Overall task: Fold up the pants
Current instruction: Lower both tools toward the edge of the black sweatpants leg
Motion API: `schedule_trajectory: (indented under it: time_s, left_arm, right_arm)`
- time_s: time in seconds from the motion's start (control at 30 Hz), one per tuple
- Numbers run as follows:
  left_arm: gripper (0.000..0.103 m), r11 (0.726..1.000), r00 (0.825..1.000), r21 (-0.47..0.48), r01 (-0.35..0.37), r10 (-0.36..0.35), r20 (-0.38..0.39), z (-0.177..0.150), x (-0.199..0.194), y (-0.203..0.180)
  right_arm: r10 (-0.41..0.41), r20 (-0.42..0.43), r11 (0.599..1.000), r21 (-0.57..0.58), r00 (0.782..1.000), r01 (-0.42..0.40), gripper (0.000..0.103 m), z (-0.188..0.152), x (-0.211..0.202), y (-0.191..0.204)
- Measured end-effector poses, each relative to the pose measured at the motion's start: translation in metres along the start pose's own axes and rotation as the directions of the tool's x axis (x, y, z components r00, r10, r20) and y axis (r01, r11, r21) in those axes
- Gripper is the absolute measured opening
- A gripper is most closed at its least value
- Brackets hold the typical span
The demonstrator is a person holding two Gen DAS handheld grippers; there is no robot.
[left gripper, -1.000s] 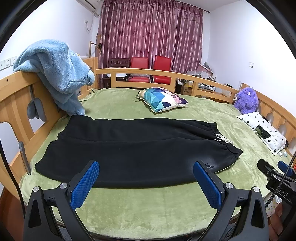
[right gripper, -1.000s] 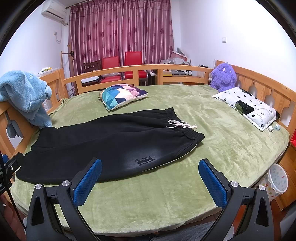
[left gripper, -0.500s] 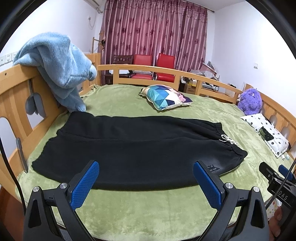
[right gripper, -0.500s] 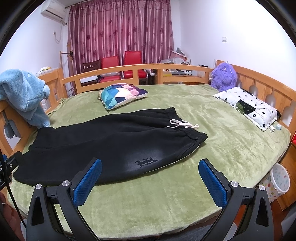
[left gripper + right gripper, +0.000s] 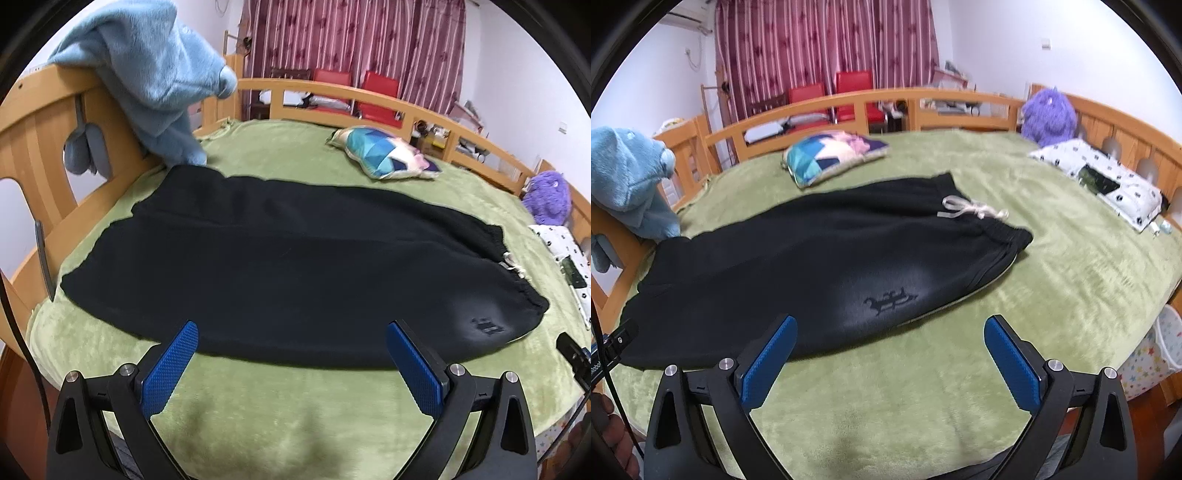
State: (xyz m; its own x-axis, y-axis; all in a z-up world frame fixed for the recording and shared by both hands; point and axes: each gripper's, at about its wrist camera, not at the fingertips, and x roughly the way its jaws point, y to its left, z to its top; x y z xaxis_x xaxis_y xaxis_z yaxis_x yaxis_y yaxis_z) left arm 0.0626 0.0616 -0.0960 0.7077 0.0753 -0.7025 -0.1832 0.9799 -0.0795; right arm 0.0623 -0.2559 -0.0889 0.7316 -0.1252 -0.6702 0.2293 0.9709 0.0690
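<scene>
Black pants (image 5: 288,273) lie flat on the green bed cover, folded lengthwise, leg ends at the left and waistband with a white drawstring (image 5: 971,211) at the right. They also show in the right wrist view (image 5: 798,273), with a small dark logo (image 5: 890,300) near the front edge. My left gripper (image 5: 291,365) is open and empty, over the pants' near edge toward the leg end. My right gripper (image 5: 890,354) is open and empty, just in front of the logo.
A wooden rail (image 5: 48,155) rings the bed, with a blue plush blanket (image 5: 151,70) draped over its left end. A patterned cushion (image 5: 831,157), a purple plush toy (image 5: 1049,116) and a white pillow (image 5: 1108,184) lie beyond. A white bin (image 5: 1167,343) stands at the right.
Both grippers have moved forward and lower toward the pants' near edge; the pants look larger and closer. The pants have not moved. Both grippers stay open.
</scene>
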Motion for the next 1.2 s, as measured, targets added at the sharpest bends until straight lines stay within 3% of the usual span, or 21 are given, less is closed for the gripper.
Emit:
schedule_trajectory:
  time_s: [0.13, 0.27, 0.53, 0.7, 0.97, 1.2]
  left_arm:
    - [0.097, 1.0, 0.998, 0.009, -0.027, 0.027, -0.06, -0.004, 0.024, 0.007]
    - [0.094, 0.999, 0.996, -0.037, -0.014, 0.011, -0.084, -0.008, 0.043, 0.018]
    - [0.094, 0.993, 0.993, -0.117, -0.003, -0.011, -0.121, -0.01, 0.075, 0.049]
    - [0.094, 0.988, 0.988, -0.148, -0.053, 0.03, -0.154, -0.019, 0.094, 0.067]
    - [0.093, 0.943, 0.974, -0.322, -0.089, 0.015, -0.226, -0.03, 0.124, 0.115]
    - [0.093, 0.93, 0.983, -0.354, -0.096, 0.032, -0.183, -0.03, 0.135, 0.121]
  right_arm:
    - [-0.018, -0.022, 1.0, 0.017, 1.0, 0.018, 0.099, -0.002, 0.024, 0.0]
    - [-0.004, -0.04, 1.0, 0.025, 0.999, 0.005, 0.096, -0.004, 0.047, 0.002]
    - [0.07, -0.122, 0.995, 0.084, 0.99, -0.06, 0.08, -0.011, 0.09, 0.0]
    - [0.032, -0.14, 0.996, 0.089, 0.99, -0.019, 0.074, -0.017, 0.114, -0.003]
    - [-0.026, -0.174, 0.987, 0.149, 0.984, 0.052, 0.071, -0.023, 0.141, -0.04]
    - [0.016, -0.193, 0.976, 0.216, 0.981, 0.026, 0.071, -0.028, 0.161, -0.052]
